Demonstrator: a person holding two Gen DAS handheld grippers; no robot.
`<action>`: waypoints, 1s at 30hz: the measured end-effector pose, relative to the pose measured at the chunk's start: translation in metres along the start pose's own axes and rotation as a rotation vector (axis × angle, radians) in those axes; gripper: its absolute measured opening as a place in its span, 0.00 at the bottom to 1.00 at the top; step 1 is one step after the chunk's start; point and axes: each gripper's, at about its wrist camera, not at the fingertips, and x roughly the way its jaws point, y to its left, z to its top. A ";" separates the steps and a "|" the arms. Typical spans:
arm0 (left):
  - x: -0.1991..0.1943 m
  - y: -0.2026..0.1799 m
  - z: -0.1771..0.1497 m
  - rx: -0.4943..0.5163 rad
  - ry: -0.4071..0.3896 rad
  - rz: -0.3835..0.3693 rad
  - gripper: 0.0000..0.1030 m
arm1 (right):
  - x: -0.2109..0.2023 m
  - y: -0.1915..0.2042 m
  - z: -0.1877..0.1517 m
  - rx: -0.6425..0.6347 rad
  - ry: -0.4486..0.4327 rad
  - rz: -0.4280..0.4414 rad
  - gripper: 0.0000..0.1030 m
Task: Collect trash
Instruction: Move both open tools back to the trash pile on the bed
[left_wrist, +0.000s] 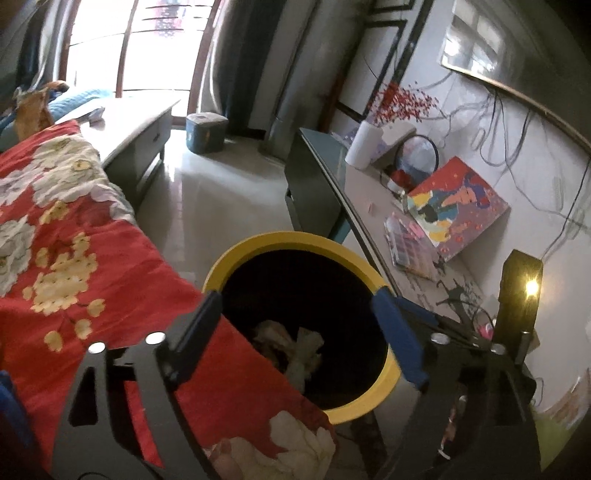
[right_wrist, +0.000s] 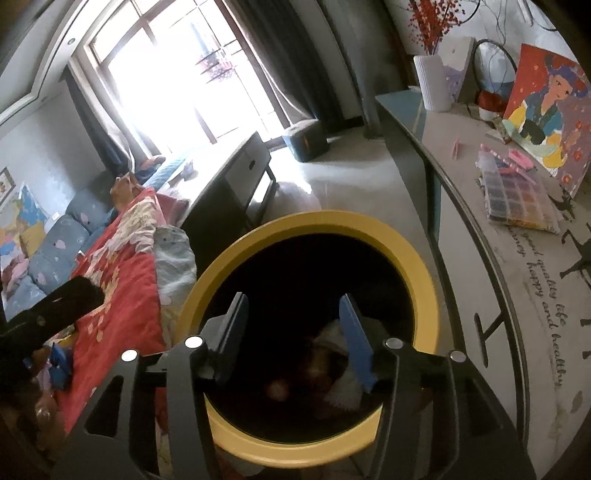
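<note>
Hovering both grippers over the yellow-rimmed bin (right_wrist: 424, 266), low centre of frame. I see left gripper (left_wrist: 301, 332) spread wide, empty; right gripper (right_wrist: 295, 336) parted, empty. Crumpled trash (left_wrist: 291, 347) lies inside; red quilt (left_wrist: 74, 240) at left.

1. The left wrist view looks steeply down from close above the yellow-rimmed bin (left_wrist: 392, 373), facing the window (left_wrist: 125, 44).
2. The right wrist view sits nearer, centred over the same bin (right_wrist: 314, 225).
3. Both share bin, bed (left_wrist: 74, 236), desk (left_wrist: 365, 192) and window.
</note>
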 end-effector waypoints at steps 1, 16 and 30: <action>-0.004 0.001 0.000 -0.005 -0.008 0.006 0.83 | -0.001 0.001 0.001 -0.003 -0.003 -0.001 0.56; -0.061 0.017 -0.014 -0.037 -0.099 0.142 0.89 | -0.028 0.032 0.009 -0.056 -0.088 0.016 0.72; -0.118 0.042 -0.028 -0.072 -0.210 0.229 0.89 | -0.046 0.083 0.004 -0.152 -0.116 0.082 0.74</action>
